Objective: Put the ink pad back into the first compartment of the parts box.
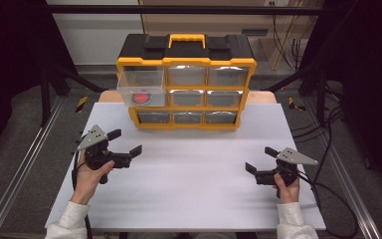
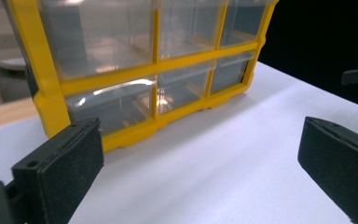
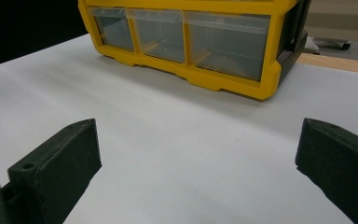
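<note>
Drawer [image 1: 142, 85], top-left of organizer [image 1: 186, 82], is pulled out w/ red object [image 1: 141, 98] inside. I've got left gripper [image 1: 128, 143] & right gripper [image 1: 260, 159] released, empty, near side; closing it remains, I'd judge.

The person is wearing light grey sleeves. Each hand is gripping a black two-jaw tool: the left gripper [image 1: 128, 142] and the right gripper [image 1: 261, 160] are each carrying a grey three-cornered plate, flat rectangular jaw pads and a trailing black cable.
</note>
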{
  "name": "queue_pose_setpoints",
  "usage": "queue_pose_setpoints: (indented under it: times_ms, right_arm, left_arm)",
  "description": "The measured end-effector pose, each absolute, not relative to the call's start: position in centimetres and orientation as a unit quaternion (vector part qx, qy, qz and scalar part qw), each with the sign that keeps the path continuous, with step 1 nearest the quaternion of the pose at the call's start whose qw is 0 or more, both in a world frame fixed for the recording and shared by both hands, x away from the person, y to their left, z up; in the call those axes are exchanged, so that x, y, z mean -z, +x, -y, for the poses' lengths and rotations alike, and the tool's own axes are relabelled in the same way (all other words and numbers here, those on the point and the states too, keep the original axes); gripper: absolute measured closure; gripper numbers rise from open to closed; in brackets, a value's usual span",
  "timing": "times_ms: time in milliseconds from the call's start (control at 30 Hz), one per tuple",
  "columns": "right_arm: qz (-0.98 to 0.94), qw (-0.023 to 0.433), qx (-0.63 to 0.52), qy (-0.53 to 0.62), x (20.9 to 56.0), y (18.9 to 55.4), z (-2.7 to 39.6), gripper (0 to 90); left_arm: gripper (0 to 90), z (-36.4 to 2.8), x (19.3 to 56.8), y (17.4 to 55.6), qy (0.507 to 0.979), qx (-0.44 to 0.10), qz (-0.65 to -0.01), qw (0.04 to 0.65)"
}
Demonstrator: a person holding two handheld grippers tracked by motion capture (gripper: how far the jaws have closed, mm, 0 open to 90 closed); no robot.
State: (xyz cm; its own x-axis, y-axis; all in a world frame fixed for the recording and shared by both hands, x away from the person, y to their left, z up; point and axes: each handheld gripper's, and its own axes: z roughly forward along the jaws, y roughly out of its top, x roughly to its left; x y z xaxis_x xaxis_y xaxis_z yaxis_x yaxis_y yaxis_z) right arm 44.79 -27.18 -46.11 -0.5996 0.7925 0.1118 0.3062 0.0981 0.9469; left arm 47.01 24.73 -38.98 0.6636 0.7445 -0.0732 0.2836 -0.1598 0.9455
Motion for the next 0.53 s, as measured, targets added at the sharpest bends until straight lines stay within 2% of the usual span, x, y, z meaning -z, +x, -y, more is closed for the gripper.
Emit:
queue_pose_setpoints:
  times_ms: [533]
  right_arm:
    - [-0.708, 0.220, -0.546, 0.390, 46.2, 44.8, 27.1, 0.4]
  left_arm:
    - [0.3, -25.2, 42.6, 46.6, 0.748, -0.200, -0.353, 0.525]
